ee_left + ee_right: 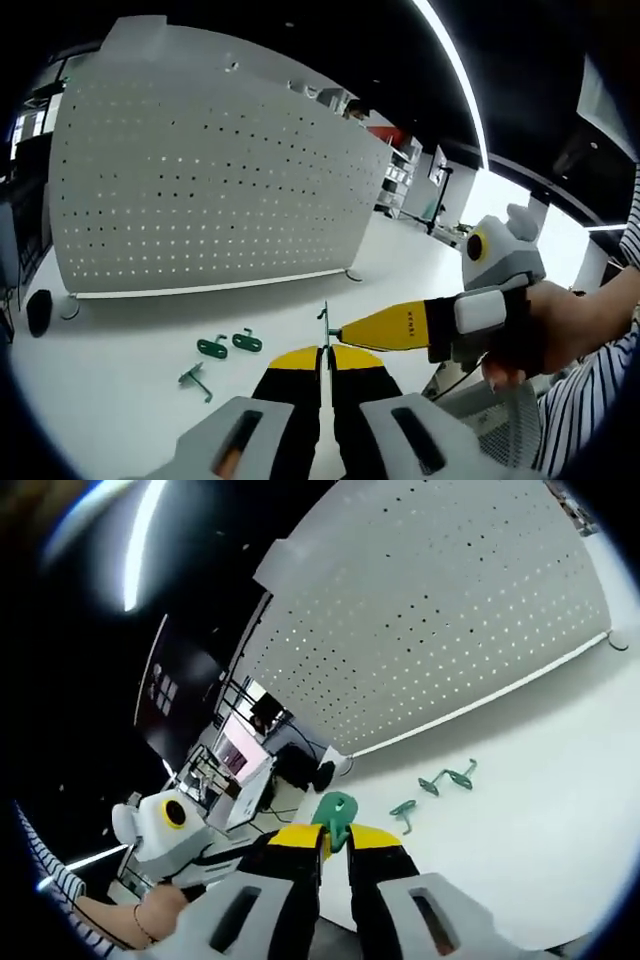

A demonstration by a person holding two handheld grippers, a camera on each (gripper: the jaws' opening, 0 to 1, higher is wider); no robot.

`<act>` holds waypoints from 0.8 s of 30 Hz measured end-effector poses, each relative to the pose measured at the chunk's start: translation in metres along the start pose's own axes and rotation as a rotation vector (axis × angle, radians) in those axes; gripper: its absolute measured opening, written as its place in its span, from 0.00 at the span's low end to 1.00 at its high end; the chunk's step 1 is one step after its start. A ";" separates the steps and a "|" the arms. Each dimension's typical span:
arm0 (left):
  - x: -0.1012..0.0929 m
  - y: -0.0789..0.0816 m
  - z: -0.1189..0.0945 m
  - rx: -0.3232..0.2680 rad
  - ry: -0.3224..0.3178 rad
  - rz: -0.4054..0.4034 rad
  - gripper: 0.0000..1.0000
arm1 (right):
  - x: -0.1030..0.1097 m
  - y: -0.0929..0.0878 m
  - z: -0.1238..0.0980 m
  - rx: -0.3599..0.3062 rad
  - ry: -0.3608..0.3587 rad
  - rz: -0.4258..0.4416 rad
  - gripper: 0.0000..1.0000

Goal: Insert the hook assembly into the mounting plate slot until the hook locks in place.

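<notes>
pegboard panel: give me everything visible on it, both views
The pegboard panel is a large white sheet, seemingly painted metal, with a regular grid of small round holes. It stands upright on the white table, its bottom edge on the surface, with a small foot near one lower corner. No hooks hang on it. The loose green hooks lie on the table in front of it, apart from it. The right gripper view shows it tilted, because that camera is rolled.

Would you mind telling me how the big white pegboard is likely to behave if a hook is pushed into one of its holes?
The pegboard stands upright on small feet near its lower edge, so a firm push could probably rock or slide it on the smooth white table. It looks like a thin perforated sheet, so it may flex slightly mid-panel. It seems large, likely too heavy to tip easily.
</notes>
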State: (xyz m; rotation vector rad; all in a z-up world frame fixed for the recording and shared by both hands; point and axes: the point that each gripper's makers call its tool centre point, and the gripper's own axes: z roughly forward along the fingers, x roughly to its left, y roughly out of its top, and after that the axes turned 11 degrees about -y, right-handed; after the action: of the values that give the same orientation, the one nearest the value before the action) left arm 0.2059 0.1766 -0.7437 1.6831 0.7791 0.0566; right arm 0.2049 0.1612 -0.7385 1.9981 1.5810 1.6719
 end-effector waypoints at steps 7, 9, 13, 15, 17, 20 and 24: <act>-0.002 0.005 0.000 -0.011 -0.018 0.023 0.01 | 0.006 0.003 0.000 -0.008 0.023 0.088 0.01; -0.002 0.005 0.000 -0.016 -0.020 0.027 0.01 | 0.006 0.004 0.000 -0.016 0.019 0.073 0.01; -0.001 0.007 0.000 -0.021 -0.022 0.040 0.01 | 0.007 0.004 0.001 -0.006 0.029 0.134 0.00; 0.000 0.005 -0.001 -0.016 -0.023 0.050 0.01 | 0.008 0.002 0.003 0.004 0.037 0.121 0.00; 0.001 0.003 -0.001 -0.013 -0.031 0.049 0.01 | 0.007 0.001 0.003 0.021 0.040 0.118 0.00; 0.000 0.005 -0.001 -0.012 -0.039 0.073 0.02 | 0.009 0.002 0.002 0.020 0.033 0.111 0.00; 0.001 0.007 0.000 -0.016 -0.048 0.085 0.03 | 0.011 0.005 0.003 0.005 0.023 0.053 0.00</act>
State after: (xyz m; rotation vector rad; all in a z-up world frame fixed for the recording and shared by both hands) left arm 0.2102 0.1770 -0.7377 1.6963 0.6690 0.0811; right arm 0.2090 0.1686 -0.7295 2.0475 1.5542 1.7177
